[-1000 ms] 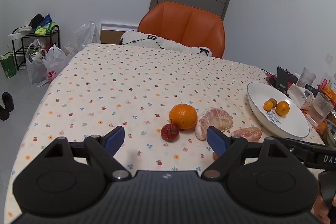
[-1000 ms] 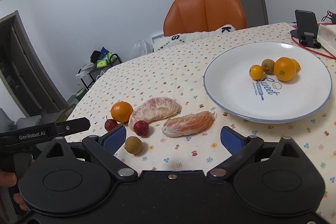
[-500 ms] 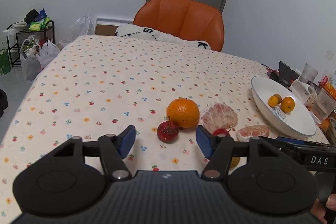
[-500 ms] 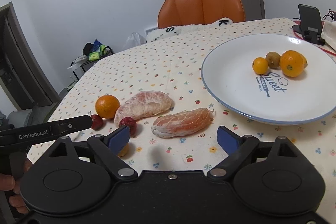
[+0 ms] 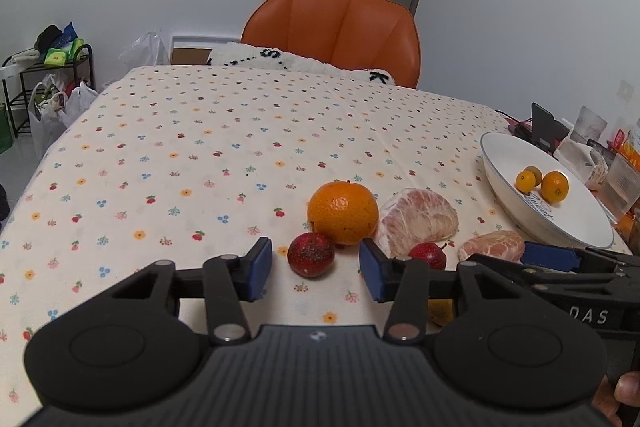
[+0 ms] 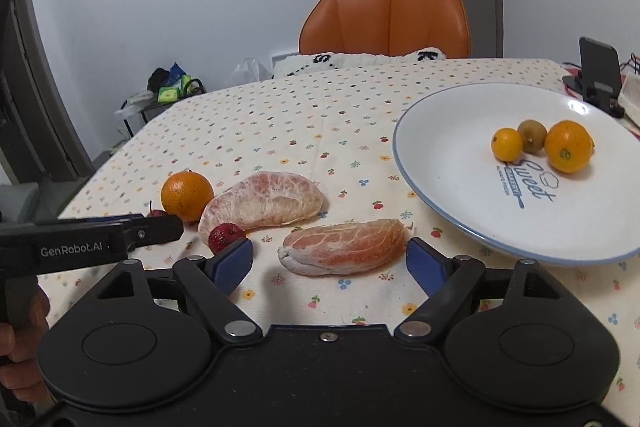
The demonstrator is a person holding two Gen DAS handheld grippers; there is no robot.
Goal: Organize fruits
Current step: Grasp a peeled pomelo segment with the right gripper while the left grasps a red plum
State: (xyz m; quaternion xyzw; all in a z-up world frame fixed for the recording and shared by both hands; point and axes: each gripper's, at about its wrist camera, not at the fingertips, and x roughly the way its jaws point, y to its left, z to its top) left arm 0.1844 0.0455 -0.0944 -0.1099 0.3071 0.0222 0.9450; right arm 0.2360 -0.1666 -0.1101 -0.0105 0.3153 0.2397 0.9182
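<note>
While right tongs (image 6: 330, 261) gape, pomelo segment (image 6: 342, 247) lies crosswise.

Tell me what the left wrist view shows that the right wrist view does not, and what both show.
Only the left wrist view shows the whole dark red fruit lying between the open left gripper fingers; the right view shows just a sliver.

Only the right wrist view shows the "Sweet" print on the plate clearly, and the smaller pomelo piece whole, in front of the open right gripper.

Both show the orange, the large pomelo piece, the chair and three small fruits on the plate.
</note>
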